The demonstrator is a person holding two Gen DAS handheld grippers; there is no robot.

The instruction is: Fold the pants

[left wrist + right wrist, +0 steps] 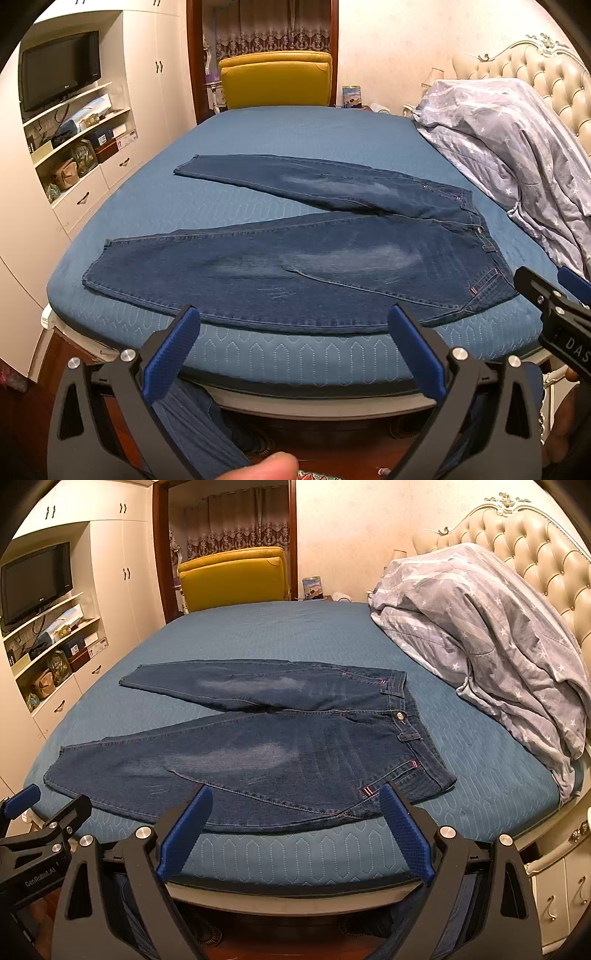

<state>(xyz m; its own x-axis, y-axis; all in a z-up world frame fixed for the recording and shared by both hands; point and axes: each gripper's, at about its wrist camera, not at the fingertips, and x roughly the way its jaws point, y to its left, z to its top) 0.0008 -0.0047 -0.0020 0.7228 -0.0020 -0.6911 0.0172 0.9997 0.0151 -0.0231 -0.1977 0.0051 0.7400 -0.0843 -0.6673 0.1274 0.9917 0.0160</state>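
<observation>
No fold is made yet: the pants (295,254) lie flat along the bed's (280,125) near edge, legs splayed apart, while the left tool (293,354) and right tool (295,834) hover short of them, jaws wide, empty.

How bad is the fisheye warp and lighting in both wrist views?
Left wrist view: warm indoor light, black corner vignette, bed edge bowed, jeans sharp, a blurred fingertip at the bottom edge. Right wrist view: same warm cast and barrel warp, jeans sharp, no glare.
</observation>
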